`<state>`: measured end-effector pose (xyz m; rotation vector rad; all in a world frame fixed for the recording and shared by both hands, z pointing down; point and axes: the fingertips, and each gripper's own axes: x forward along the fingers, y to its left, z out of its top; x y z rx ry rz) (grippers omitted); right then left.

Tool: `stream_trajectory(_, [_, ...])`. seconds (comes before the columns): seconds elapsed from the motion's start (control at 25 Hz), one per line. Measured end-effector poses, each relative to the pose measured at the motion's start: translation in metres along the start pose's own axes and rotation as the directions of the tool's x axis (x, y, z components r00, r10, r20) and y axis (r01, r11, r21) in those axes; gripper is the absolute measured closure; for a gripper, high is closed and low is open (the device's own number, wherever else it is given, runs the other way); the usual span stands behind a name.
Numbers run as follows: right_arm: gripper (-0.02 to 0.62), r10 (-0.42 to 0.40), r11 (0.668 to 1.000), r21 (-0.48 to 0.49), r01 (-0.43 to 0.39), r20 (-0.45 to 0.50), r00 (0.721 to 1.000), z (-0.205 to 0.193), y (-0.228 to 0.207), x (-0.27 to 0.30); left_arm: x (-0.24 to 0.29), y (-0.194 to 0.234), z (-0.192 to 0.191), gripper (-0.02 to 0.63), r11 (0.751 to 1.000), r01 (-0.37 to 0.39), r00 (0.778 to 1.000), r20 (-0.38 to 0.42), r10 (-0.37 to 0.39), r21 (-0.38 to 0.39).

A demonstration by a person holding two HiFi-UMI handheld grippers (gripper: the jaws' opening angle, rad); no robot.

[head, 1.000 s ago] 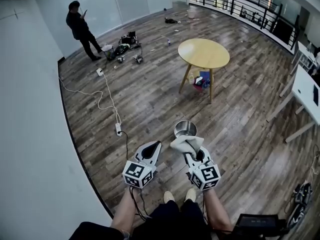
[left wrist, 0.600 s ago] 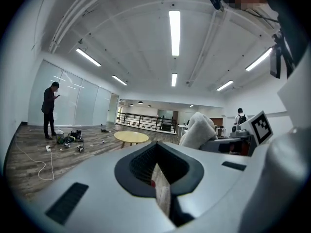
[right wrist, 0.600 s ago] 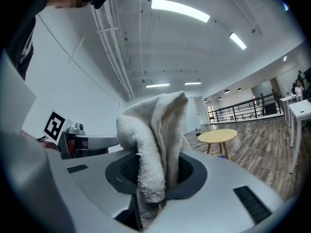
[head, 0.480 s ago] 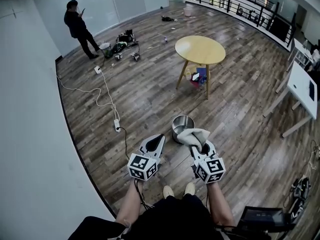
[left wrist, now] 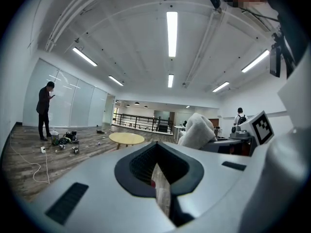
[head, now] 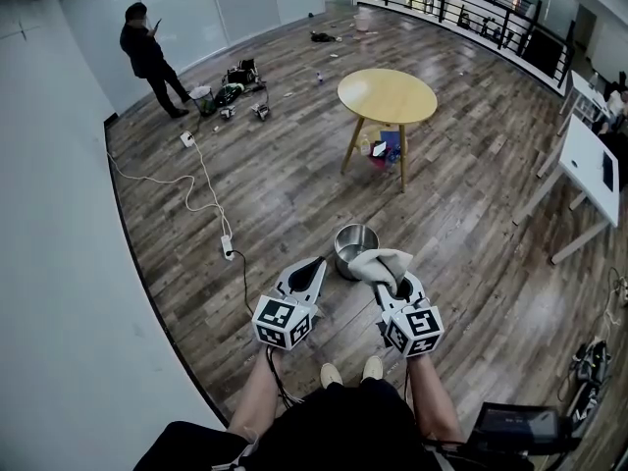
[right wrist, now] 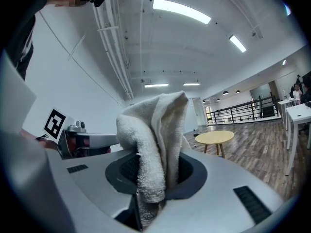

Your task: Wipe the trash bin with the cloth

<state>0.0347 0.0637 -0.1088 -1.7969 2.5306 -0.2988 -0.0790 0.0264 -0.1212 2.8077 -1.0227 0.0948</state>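
Note:
A small round metal trash bin (head: 351,240) stands open on the wooden floor just ahead of the person's feet. My right gripper (head: 391,285) is shut on a white cloth (head: 379,263), which bunches above the jaws and overlaps the bin's near right rim in the head view. In the right gripper view the cloth (right wrist: 153,135) stands up out of the right gripper (right wrist: 150,198). My left gripper (head: 314,266) is shut with nothing in it, its tip just left of the bin. The left gripper view shows the left gripper (left wrist: 160,188) and the cloth (left wrist: 197,130) beside it.
A round yellow table (head: 388,96) stands beyond the bin, with coloured items (head: 385,150) under it. A power strip with its cable (head: 228,248) lies to the left by the white wall. A person (head: 147,57) stands far off by floor gear (head: 235,91). A white desk (head: 594,165) is at right.
Both grippers have come forward towards the bin. The cloth now overlaps its near rim in the head view. Both grippers stay as they were, the right one on the cloth.

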Motion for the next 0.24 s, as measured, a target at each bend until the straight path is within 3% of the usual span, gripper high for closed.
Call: stream_trajectory(0.24, [0.503, 0.0, 1.0, -0.002, 0.0, 0.011, 1.0, 0.0068, -0.002, -0.0039, 0.0017, -0.0018, 0.0045, 0.606, 1.0, -0.008, 1.0, 0.004, 0.008, 0.001])
